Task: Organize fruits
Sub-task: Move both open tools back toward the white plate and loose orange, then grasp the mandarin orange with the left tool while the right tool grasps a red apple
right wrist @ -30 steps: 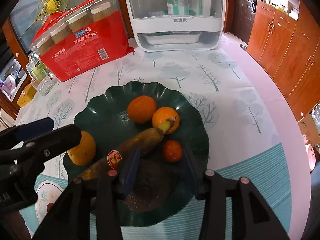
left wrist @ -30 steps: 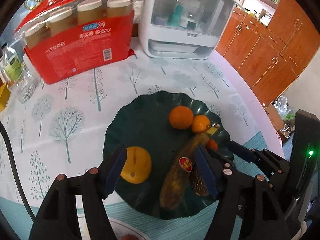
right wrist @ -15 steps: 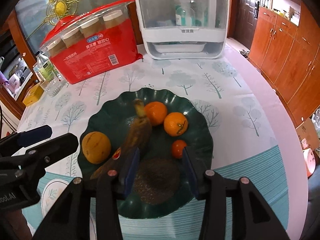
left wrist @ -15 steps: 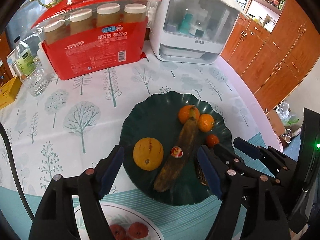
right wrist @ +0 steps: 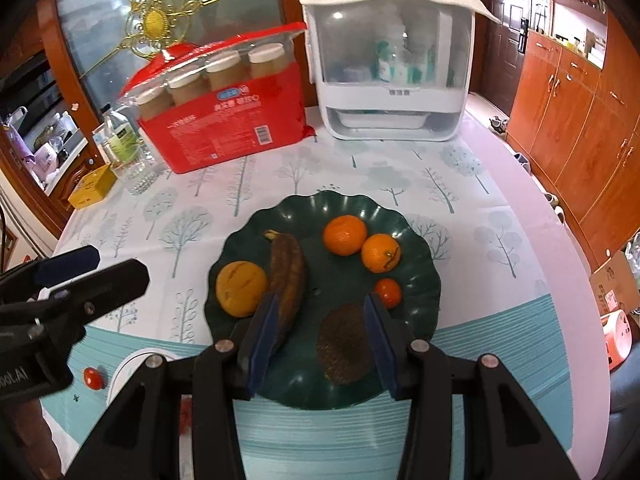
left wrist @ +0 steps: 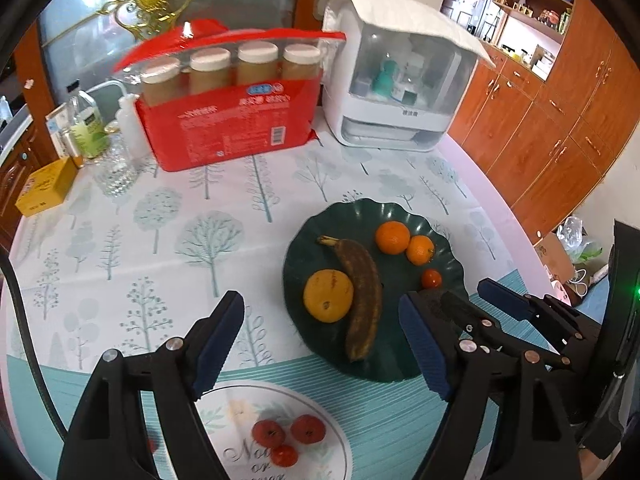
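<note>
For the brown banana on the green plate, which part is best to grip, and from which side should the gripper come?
Grip the banana at its thick middle, coming from above with the fingers across its width. It lies flat and lengthwise, stem pointing away. The yellow-orange fruit sits close against its left side, so the upper half, beyond that fruit, probably gives more finger room.

We can read little: the white plate (left wrist: 256,420) at the lower edge shows script beginning "No"; print on the red pack (left wrist: 232,120) and white cabinet (left wrist: 400,92) is illegible.
</note>
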`<state>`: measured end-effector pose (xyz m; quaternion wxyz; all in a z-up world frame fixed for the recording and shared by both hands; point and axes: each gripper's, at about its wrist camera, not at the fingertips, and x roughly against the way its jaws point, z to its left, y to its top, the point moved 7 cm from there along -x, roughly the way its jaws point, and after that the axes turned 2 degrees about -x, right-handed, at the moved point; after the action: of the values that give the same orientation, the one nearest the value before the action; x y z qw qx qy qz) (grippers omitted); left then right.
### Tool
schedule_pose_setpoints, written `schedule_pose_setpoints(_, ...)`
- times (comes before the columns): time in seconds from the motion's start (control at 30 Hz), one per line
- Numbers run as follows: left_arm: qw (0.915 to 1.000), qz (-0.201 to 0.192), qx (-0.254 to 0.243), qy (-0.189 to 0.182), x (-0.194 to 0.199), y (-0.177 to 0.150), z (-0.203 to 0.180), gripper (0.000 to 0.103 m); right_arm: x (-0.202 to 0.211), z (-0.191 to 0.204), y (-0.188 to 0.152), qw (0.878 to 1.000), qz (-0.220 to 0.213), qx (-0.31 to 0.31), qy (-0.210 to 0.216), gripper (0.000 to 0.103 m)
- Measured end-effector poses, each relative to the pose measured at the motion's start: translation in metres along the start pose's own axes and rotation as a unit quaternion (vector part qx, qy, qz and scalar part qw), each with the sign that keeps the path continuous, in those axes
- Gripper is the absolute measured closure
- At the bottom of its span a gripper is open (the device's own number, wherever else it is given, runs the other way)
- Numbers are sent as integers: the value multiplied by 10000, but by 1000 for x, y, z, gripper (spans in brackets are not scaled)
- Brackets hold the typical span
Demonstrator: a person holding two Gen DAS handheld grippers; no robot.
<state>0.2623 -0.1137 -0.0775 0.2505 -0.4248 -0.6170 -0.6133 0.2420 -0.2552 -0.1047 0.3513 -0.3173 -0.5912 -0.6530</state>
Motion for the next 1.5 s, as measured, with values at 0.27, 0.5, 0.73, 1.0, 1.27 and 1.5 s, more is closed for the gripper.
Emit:
schedule_pose_setpoints(0.27, 9995, -285, 101, -1, 49, -8, 24, 20, 28, 22, -4, 9997, -130, 146, 156, 58)
schedule_pose_setpoints(0.5, 9989, -429, 181, 0, 85, -31, 44, 20, 54, 52, -14, 9983, -231, 332, 415, 58)
schedule_pose_setpoints(0.73, 9985, -425, 311, 137, 109, -72, 65, 19, 71, 87, -39, 9952, -187, 555, 789, 58)
schedule_pose_setpoints(1.0, 9993, -158, 180, 296, 108, -133, 71, 19, 64, 109, -78, 9923, 88, 854, 898, 58)
schedule_pose_setpoints(1.27, 9980, 593, 97, 215, 72, -217, 68, 19, 34, 106, -108, 9919, 414, 841, 852, 58)
schedule_pose_setpoints(1.5, 9956, 929, -5, 127, 47, -256, 56, 22, 11, 99, -131, 9909, 727, 724, 872, 58)
